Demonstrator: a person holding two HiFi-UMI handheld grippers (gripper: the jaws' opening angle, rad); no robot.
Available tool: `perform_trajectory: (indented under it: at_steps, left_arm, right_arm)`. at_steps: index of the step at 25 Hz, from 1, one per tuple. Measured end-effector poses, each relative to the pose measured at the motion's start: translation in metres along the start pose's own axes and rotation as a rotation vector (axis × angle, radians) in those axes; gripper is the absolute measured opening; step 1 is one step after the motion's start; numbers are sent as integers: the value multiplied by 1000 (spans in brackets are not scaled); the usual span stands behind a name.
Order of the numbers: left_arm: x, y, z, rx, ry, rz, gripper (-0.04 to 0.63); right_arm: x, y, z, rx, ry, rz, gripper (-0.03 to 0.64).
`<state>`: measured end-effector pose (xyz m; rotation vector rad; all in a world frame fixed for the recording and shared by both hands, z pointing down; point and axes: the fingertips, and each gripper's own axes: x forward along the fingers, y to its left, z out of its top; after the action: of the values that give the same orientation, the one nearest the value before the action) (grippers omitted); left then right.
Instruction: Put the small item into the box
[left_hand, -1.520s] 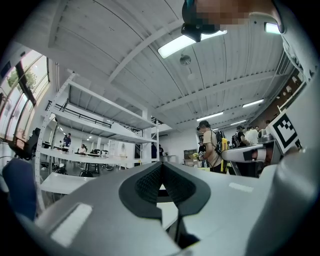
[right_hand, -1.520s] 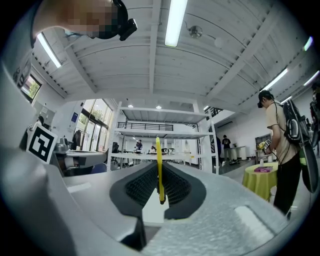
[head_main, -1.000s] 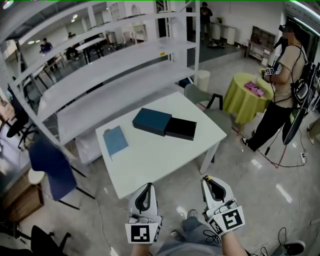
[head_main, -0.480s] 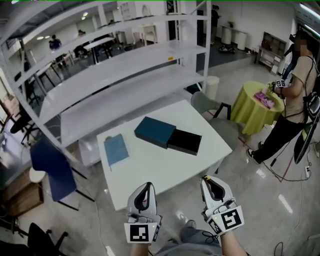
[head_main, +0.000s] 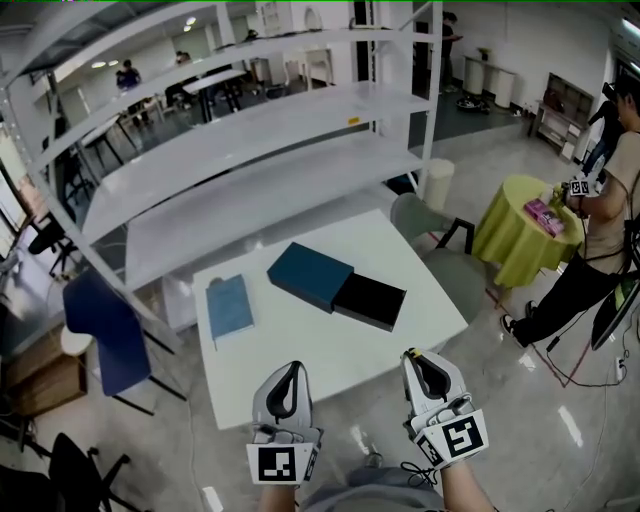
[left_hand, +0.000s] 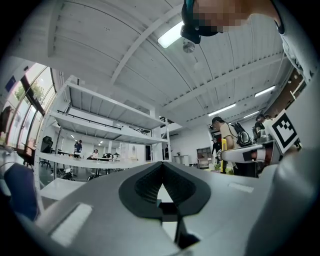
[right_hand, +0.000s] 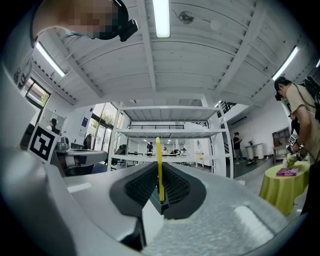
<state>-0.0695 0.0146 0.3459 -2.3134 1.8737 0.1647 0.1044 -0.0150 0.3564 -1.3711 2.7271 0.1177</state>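
Note:
On the white table (head_main: 330, 352) lies a box: a dark teal sleeve (head_main: 310, 274) with a black tray (head_main: 370, 301) slid out of its right end. Both grippers are held upright near the table's front edge, short of the box. My right gripper (head_main: 418, 357) (right_hand: 159, 172) is shut on a thin yellow small item (right_hand: 158, 157), which stands edge-on between the pads and pokes out at the tip. My left gripper (head_main: 290, 368) (left_hand: 161, 172) is shut, its ribbed pads meeting with nothing between them.
A blue notebook (head_main: 229, 306) lies on the table's left part. White shelving (head_main: 250, 150) stands behind the table. A blue chair (head_main: 105, 330) is at the left, a grey chair (head_main: 425, 222) at the right. Further right a person (head_main: 600, 230) stands by a yellow-green round table (head_main: 515, 235).
The head view has shifted, so table and box now sit slightly lower and nearer. The person at the right has slid toward the frame's edge. Both grippers keep their pose and stay shut.

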Motion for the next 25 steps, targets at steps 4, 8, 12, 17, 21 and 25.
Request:
perform_trajectory:
  at_steps: [4, 8, 12, 17, 21, 25]
  left_arm:
    - [11, -6, -2, 16, 6, 23, 20]
    - [20, -12, -7, 14, 17, 27, 20]
    - [30, -11, -10, 19, 29, 36, 20]
    - [52, -5, -15, 22, 39, 23, 20]
    - [74, 4, -17, 21, 38, 1, 20]
    - [95, 10, -17, 22, 36, -27, 20]
  right_arm:
    - [7, -13, -2, 4, -3, 28, 29]
    - [14, -23, -5, 14, -3, 45, 29]
    - [22, -30, -9, 24, 5, 52, 29]
    - [41, -43, -15, 38, 13, 38, 29]
    - [60, -52, -19, 43, 17, 22, 29]
    - [80, -63, -24, 50, 29, 0, 29]
